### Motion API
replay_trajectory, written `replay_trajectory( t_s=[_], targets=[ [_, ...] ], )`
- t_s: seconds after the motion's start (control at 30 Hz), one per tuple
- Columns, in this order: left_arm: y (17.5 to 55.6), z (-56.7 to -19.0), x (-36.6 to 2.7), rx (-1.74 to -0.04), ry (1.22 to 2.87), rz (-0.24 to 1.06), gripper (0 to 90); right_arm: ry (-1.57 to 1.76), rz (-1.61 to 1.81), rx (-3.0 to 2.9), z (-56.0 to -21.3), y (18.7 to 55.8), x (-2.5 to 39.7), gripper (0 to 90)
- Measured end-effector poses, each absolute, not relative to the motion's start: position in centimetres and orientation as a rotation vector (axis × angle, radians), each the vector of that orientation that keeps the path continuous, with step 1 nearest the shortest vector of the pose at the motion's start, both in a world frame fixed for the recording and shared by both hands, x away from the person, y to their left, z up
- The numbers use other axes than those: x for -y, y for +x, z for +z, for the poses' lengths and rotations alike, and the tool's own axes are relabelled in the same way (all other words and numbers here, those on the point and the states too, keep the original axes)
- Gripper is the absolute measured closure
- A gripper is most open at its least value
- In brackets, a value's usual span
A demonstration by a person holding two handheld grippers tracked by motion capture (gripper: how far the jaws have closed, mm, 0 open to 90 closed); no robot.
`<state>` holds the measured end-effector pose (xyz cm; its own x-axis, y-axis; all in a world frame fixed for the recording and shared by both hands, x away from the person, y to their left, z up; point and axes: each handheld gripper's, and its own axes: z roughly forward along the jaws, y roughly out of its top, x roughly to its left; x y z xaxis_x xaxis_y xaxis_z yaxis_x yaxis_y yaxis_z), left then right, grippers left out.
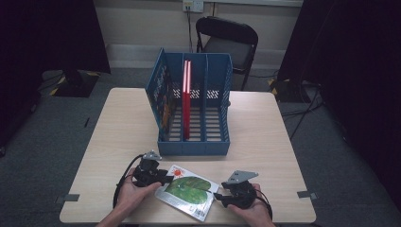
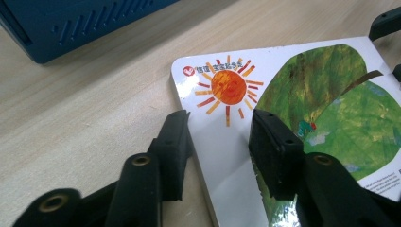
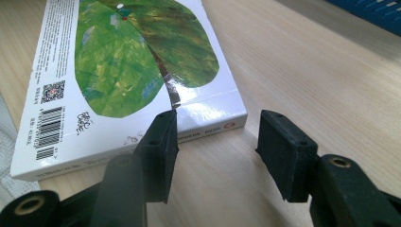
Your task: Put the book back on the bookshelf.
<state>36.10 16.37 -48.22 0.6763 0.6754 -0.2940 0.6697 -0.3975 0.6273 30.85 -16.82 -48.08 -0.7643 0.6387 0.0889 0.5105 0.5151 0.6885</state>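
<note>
Around the book's [image 2: 293, 109] edge, left gripper [image 2: 220, 137] jaws wide apart.

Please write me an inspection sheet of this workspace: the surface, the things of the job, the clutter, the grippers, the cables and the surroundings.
Surface: pale wooden table, bare around the things.
Job's things: picture book with a green leaf and an orange sun lies flat near the front edge; blue file rack behind it holds a red book in a middle slot and a colourful book at its left wall.
Clutter: nothing seen.
Grippers: left gripper open, jaws astride the book's edge by the sun; right gripper open, jaws at the book's spine corner.
Cables: black cable loops from the left gripper; more cables on the floor.
Surroundings: black folding chair behind the table, grey carpet, dark curtains.
</note>
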Motion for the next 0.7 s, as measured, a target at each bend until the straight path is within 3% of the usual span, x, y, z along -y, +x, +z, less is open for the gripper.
replay_trajectory(
  t_s=[0.2,0.37,0.7],
  targets=[
    [36.2,-47.9,-16.5,-1.091,2.156,-0.007,54.5,0.984,1.070,-2.568,-48.0,31.7,16.6,50.3],
    [36.3,-47.8,-17.2,-1.118,2.142,-0.028,62.6,0.991,1.063,-2.545,-48.0,32.4,16.5,51.9],
    [36.2,-47.8,-17.7,-1.152,2.116,-0.022,63.6,1.017,1.040,-2.503,-47.9,34.4,16.1,52.8]
  ],
)
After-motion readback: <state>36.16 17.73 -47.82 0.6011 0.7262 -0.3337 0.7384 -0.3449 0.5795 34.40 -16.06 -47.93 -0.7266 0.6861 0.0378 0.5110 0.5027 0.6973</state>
